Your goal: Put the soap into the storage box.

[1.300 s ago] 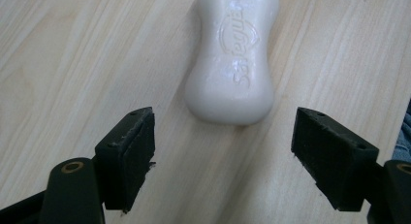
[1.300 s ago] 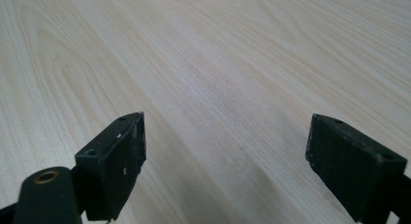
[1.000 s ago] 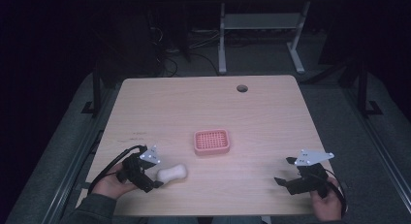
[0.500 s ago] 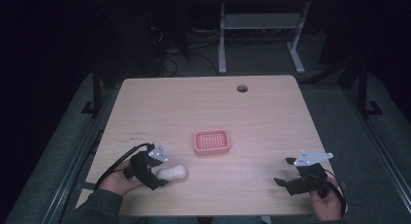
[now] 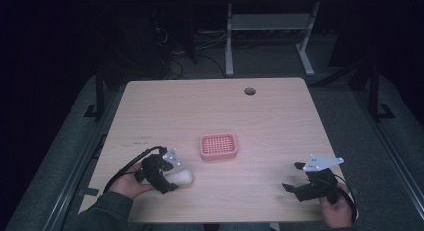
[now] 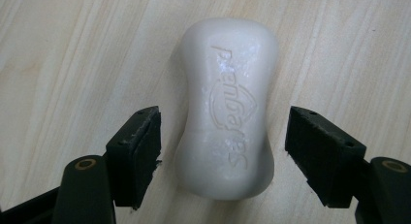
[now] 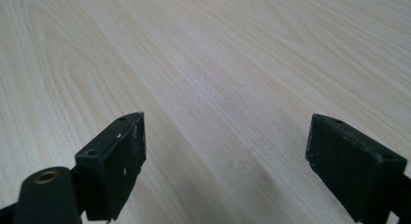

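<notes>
Where the left gripper reaches over the table, its two black jaws stand apart on either side of a white bar of soap, and a sliver of bare wood shows between each pad and the bar, so nothing is clamped. The soap lies flat on the wooden table, embossed lettering facing up, its near end sitting between the jaws. In the high view the left gripper and the soap lie near the pink soap dish, on the person's side of it and off to its left; the bar looks to be just clear of the dish, though the dim light makes the gap hard to judge. The right gripper is spread wide with only bare wood between its jaws; in the high view the right gripper sits well apart from the dish, to its right and nearer the person. A round hole in the tabletop lies beyond the dish, towards the far edge.
</notes>
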